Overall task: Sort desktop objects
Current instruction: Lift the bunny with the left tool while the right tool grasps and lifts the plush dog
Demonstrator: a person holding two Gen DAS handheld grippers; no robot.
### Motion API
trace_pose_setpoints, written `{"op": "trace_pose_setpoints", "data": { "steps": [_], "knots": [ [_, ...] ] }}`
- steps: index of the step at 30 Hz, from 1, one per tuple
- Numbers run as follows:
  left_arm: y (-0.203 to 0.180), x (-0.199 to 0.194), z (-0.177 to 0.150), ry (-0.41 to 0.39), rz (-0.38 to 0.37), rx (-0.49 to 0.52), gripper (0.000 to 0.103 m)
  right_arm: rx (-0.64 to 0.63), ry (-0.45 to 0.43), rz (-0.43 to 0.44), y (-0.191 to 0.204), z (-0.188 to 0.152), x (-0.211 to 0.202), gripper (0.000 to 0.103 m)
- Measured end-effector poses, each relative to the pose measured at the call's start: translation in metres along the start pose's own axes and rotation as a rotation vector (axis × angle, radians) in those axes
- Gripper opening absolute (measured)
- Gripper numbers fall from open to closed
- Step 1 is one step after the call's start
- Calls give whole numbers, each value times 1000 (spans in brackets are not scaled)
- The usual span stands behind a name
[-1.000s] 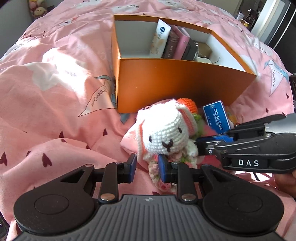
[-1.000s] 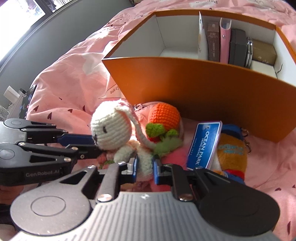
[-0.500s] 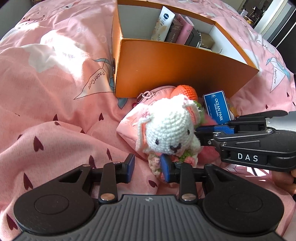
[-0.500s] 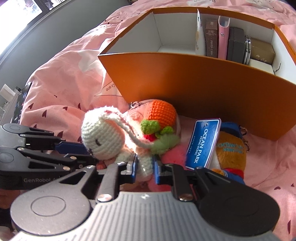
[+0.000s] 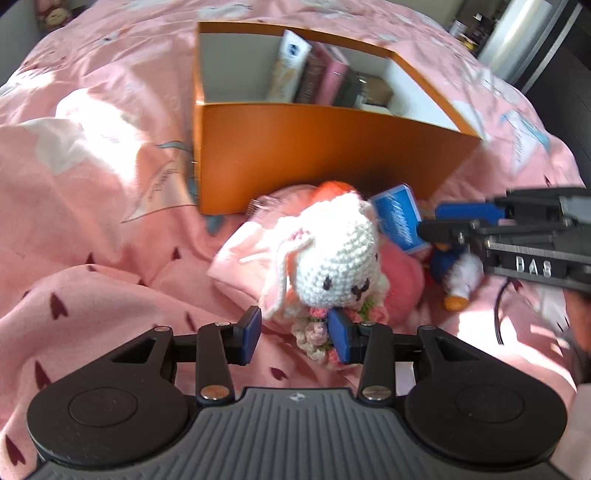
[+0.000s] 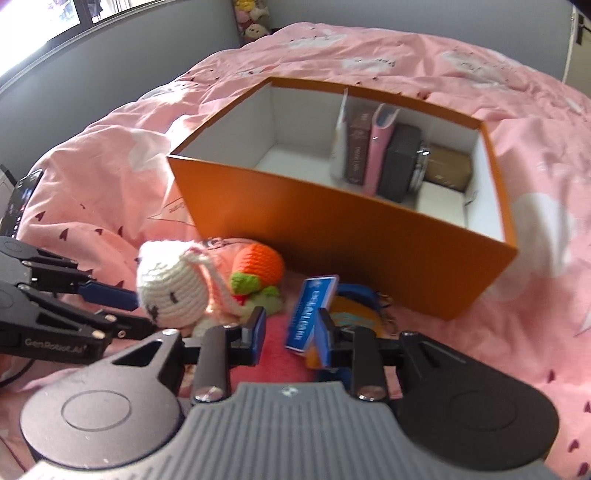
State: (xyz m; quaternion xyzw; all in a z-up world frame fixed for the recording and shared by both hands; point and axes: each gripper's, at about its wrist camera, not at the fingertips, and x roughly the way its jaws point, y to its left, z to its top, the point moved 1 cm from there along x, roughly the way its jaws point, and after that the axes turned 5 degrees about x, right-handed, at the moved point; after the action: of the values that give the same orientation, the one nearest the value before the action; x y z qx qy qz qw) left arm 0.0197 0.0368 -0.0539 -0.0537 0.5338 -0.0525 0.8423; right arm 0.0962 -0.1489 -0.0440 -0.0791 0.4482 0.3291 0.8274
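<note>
My right gripper (image 6: 289,338) jaws just spread, releasing the bunny (image 5: 334,258); left gripper (image 5: 293,332) gapes too; boxing's next.

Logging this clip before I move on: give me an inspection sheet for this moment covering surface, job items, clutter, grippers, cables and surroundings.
Surface: pink bedspread, rumpled.
Job's things: crochet bunny, crochet carrot, blue tag and plush keychain lie before the orange box; the box holds upright items on its right side.
Clutter: pink pouch under the bunny.
Grippers: left gripper open around the bunny's base; right gripper open around the tag.
Cables: black cable beneath the right gripper.
Surroundings: grey wall, window, plush toys.
</note>
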Motion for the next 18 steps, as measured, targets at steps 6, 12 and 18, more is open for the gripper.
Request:
{"op": "trace_pose_setpoints", "data": {
  "steps": [6,12,18],
  "knots": [
    [-10,-2,-3,22,-60,34,46,2,6,-64,-16,-5,-6,34],
    [-11,-1,-1,21,-83,10,48,-27,40,-89,-21,-13,-4,46],
    [-14,-4,6,-50,-94,2,49,-40,114,-79,-21,-21,14,52]
  ]
}}
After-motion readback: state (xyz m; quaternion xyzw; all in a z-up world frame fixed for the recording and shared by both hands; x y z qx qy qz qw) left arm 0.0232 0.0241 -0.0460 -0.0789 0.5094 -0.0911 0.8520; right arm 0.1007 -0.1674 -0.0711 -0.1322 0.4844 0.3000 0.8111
